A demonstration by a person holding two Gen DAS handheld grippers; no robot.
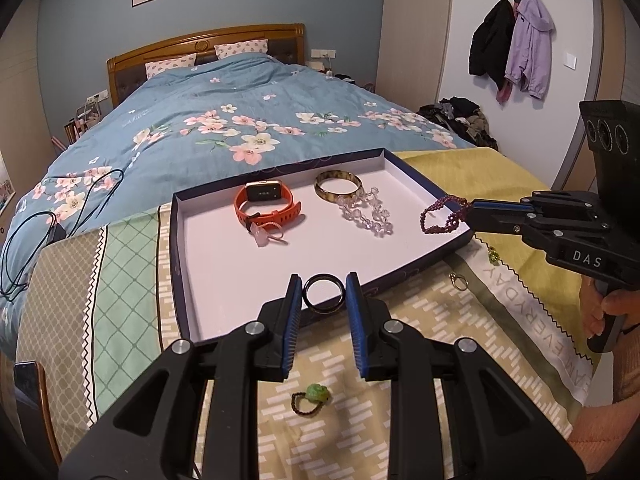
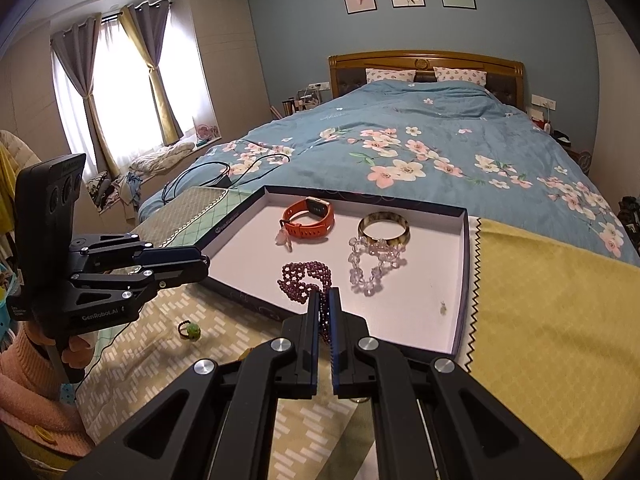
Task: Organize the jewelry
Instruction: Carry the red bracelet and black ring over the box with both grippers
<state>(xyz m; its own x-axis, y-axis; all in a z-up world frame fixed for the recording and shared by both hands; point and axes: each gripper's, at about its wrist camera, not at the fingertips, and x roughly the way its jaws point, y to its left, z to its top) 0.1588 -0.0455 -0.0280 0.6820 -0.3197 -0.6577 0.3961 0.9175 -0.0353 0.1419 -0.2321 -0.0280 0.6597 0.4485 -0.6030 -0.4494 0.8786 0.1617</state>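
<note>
My left gripper (image 1: pixel 324 294) is shut on a dark ring-shaped bangle (image 1: pixel 323 276), held upright over the near rim of the white-lined tray (image 1: pixel 176 240). My right gripper (image 2: pixel 325 296) is shut on a purple bead bracelet (image 2: pixel 304 276), which dangles above the tray's (image 2: pixel 464 280) near part. In the left wrist view, that bracelet (image 1: pixel 444 214) hangs from the right gripper (image 1: pixel 472 210) at the tray's right corner. Lying in the tray are an orange watch (image 1: pixel 266 204), an amber bangle (image 1: pixel 338 186), a clear crystal bracelet (image 1: pixel 366 212) and a pink ring (image 1: pixel 266 234).
A green-stone ring (image 1: pixel 312 396) lies on the patterned cloth below my left gripper. A metal ring (image 1: pixel 458 280) and a green piece (image 1: pixel 493 255) lie right of the tray. Black cables (image 1: pixel 60 216) trail on the floral bed, and a yellow cloth (image 2: pixel 540 300) spreads to the right.
</note>
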